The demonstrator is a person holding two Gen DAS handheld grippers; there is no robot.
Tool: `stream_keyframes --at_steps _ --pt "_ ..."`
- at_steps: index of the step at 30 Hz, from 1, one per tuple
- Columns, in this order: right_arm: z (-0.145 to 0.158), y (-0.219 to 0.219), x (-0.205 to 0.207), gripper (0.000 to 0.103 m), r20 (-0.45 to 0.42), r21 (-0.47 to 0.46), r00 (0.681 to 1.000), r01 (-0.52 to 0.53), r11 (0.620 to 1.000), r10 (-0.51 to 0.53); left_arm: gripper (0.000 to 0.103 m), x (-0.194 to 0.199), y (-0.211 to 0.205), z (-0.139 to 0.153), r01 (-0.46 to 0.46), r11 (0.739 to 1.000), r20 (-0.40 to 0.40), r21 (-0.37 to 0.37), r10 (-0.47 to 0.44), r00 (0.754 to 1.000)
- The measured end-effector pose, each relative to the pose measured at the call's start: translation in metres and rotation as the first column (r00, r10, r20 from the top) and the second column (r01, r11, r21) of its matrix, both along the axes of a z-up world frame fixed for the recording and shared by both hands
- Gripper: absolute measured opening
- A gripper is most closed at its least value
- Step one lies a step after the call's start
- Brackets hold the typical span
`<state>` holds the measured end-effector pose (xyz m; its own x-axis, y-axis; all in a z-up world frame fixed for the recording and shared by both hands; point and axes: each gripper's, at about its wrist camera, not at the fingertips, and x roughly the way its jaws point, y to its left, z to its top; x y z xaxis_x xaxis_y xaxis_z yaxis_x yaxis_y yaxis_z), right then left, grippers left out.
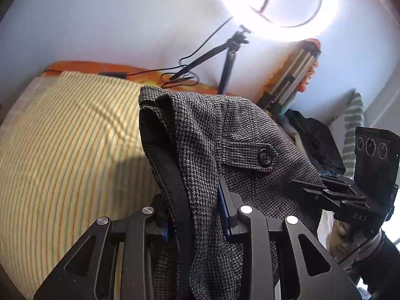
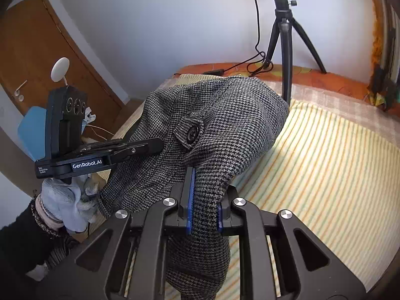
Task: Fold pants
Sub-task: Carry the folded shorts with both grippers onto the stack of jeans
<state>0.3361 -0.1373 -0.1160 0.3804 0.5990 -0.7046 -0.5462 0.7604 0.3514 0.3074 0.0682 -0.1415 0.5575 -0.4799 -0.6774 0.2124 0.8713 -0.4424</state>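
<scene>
Both grippers clamped on the pants (image 1: 240, 135): left gripper (image 1: 197, 215) pinching waistband edge, right gripper (image 2: 203, 210) pinching fabric just beside the button tab (image 2: 191, 131). Pants lifted above the striped sheet (image 2: 325, 162), prob to shake out and lay flat before 1st fold. Tripod (image 2: 285, 40) stands beyond the pants, near wall.

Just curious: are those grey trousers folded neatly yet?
No. The pants hang bunched between the left gripper and right gripper, above the striped sheet.

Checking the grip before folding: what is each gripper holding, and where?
Both hold the pants: left gripper and right gripper each clamp a bunched fold near the buttoned tab.
</scene>
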Motion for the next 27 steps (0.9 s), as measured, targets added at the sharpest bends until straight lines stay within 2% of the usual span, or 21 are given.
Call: stream_keyframes --at_steps 14,21,27 --pt "0.062 -0.090 -0.025 0.015 0.123 -0.090 0.990 0.083 0.993 -0.072 0.028 0.007 -0.081 0.034 0.110 0.991 0.088 -0.080 -0.103 0.991" --pt "0.091 -0.151 -0.033 0.015 0.189 -0.139 0.971 0.176 0.975 -0.148 0.028 0.021 -0.148 0.056 0.212 0.973 0.145 -0.094 -0.197 0.970" --pt "0.114 -0.212 -0.036 0.015 0.242 -0.175 0.945 0.266 0.948 -0.220 0.028 0.032 -0.217 0.079 0.290 0.954 0.207 -0.078 -0.269 0.941"
